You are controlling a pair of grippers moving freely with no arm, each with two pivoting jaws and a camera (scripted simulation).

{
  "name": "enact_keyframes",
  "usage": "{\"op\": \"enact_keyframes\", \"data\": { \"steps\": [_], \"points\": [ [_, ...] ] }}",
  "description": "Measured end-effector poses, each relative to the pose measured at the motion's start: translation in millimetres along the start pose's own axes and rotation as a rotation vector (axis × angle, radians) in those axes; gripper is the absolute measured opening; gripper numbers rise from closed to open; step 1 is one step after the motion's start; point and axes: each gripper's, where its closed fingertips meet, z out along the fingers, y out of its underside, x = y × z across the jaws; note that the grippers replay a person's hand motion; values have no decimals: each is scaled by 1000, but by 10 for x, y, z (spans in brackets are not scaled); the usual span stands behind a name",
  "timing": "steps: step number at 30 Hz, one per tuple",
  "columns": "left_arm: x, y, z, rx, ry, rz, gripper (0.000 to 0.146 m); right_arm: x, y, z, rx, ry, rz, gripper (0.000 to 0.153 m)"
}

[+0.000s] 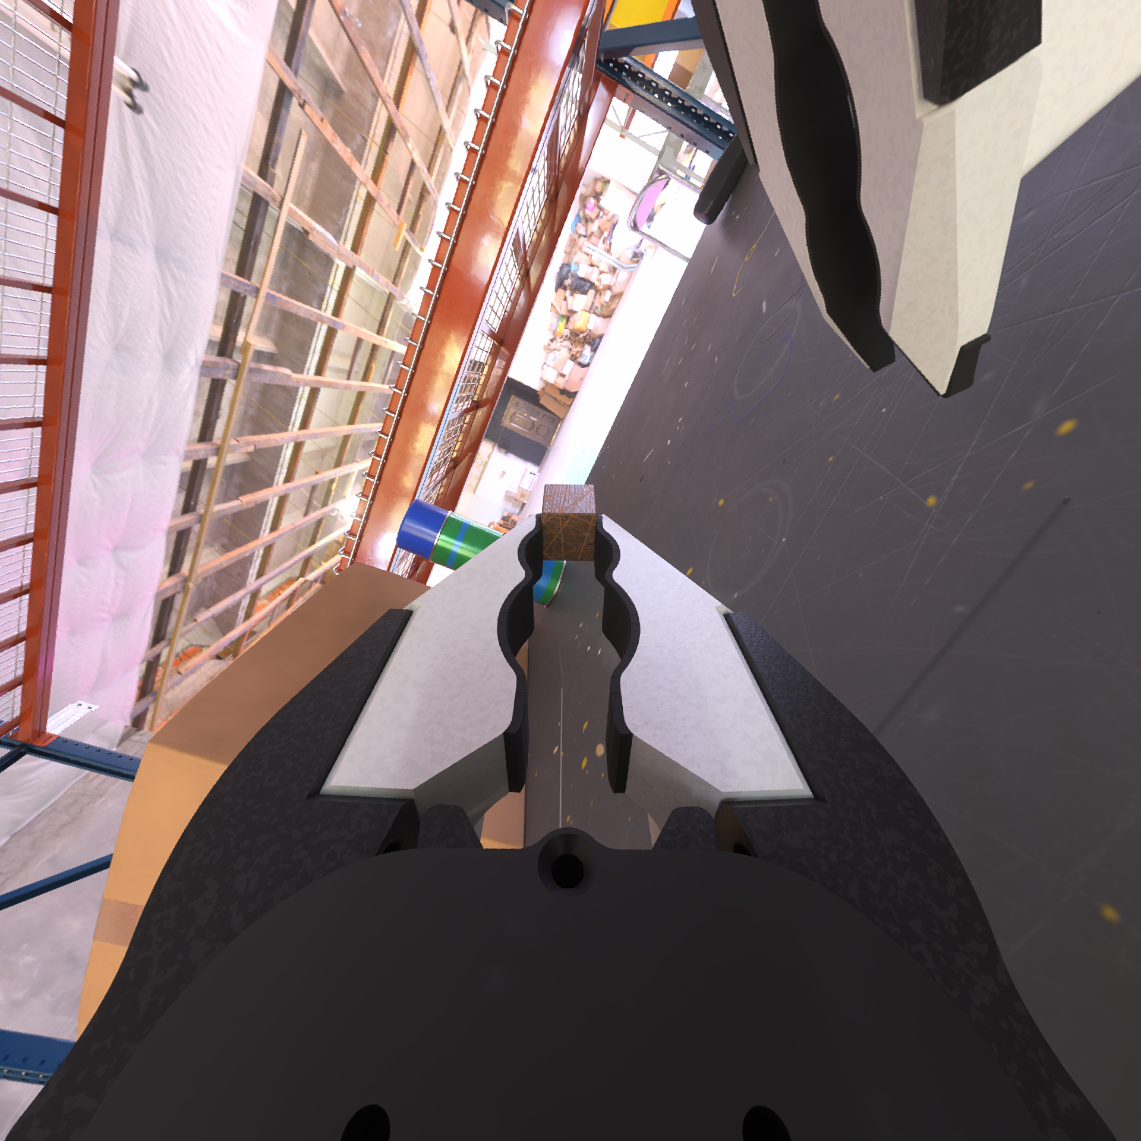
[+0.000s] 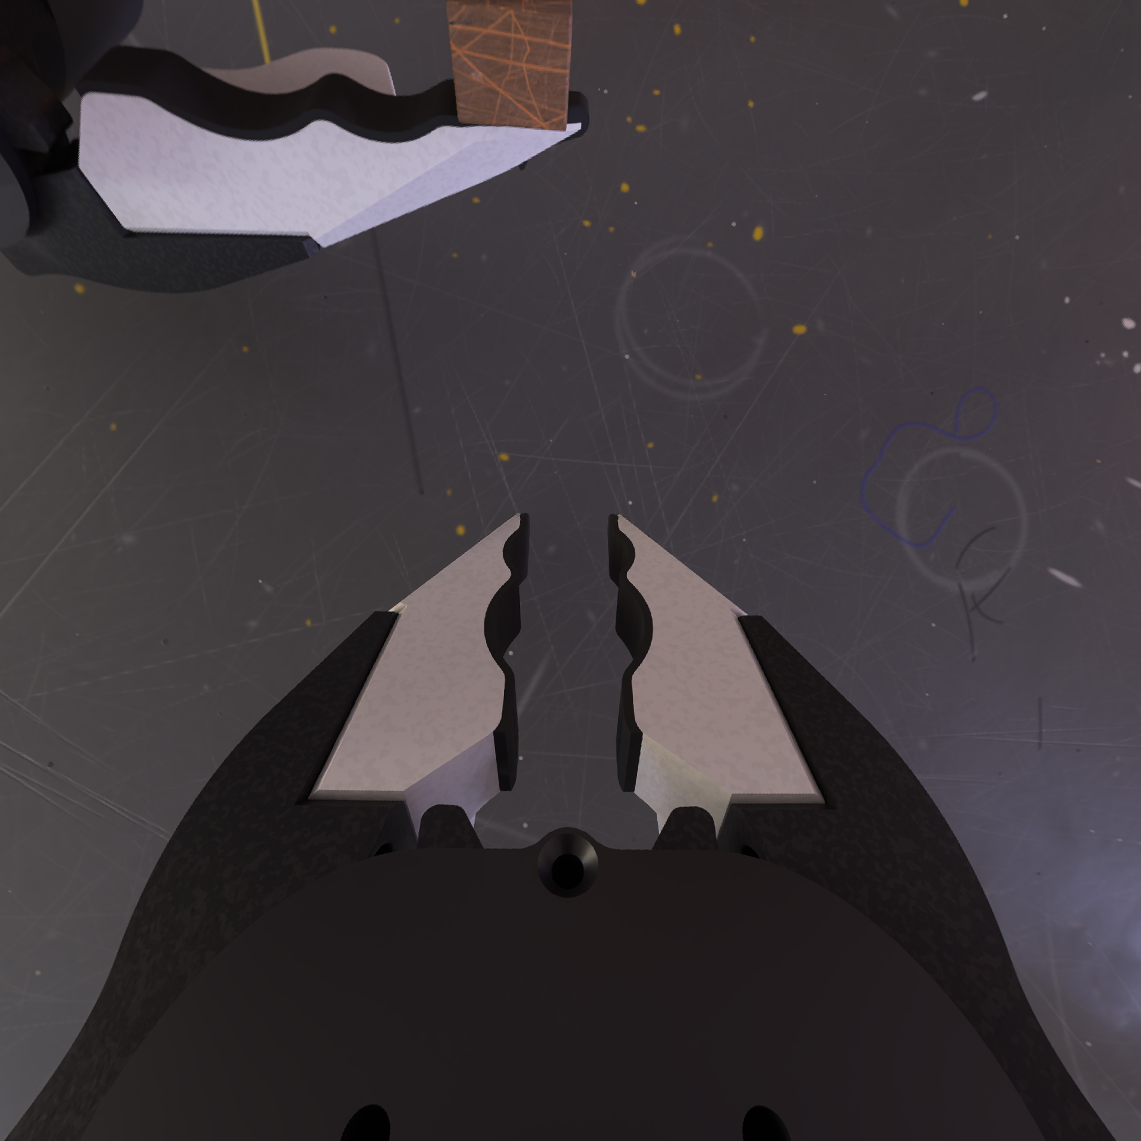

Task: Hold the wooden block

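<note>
**Wooden block gripped at the tips of the left gripper**

The wooden block (image 1: pixel 568 536) is sitting between the very tips of the left gripper (image 1: pixel 568 543), and the jaws are clenching on its two opposite sides. It is a small brown cube with thin orange scratch lines on its faces. Part of it is sticking out beyond the tips. In the right wrist view the same block (image 2: pixel 509 68) is showing at the top edge, pressed against the black wavy pad of the left gripper (image 2: pixel 518 108), which is lying sideways there, above the dark bench (image 2: pixel 679 401).

The right gripper (image 2: pixel 568 525) is pointing down at the bench, well apart from the block. Its jaws are standing released, with a clear gap between the two black pads, and nothing is lying between them. In the left wrist view the right gripper (image 1: pixel 914 364) is hanging in the upper right corner.

The bench (image 1: pixel 864 555) is dark grey, with many fine scratches, yellow specks, pale ring marks and a blue scribble. Behind the block a can (image 1: pixel 447 536) with a blue end and a green body is lying on its side, partly hidden by the left finger. A brown cardboard box (image 1: pixel 216 772) is showing to the left of the gripper. Farther off, orange racking (image 1: pixel 481 309) with wire mesh is standing.
</note>
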Motion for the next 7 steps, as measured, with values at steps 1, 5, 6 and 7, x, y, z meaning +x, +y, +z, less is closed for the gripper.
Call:
{"op": "enact_keyframes", "data": {
  "steps": [1, 5, 6, 7],
  "points": [
    [-1, 0, 1, 0, 0, -2, 15, -5, -9, 9, 5, -3, 10, 25],
    [4, 0, 4, 1, 3, 3, 15, -11, -57, 66, 21, -7, 84, 25],
    [6, -2, 5, 2, 3, 7, 15, -15, -66, 84, 25, -15, 106, 25],
    [7, -4, 5, 2, 3, 10, 15, -15, -70, 98, 25, -17, 120, 25]
  ]
}}
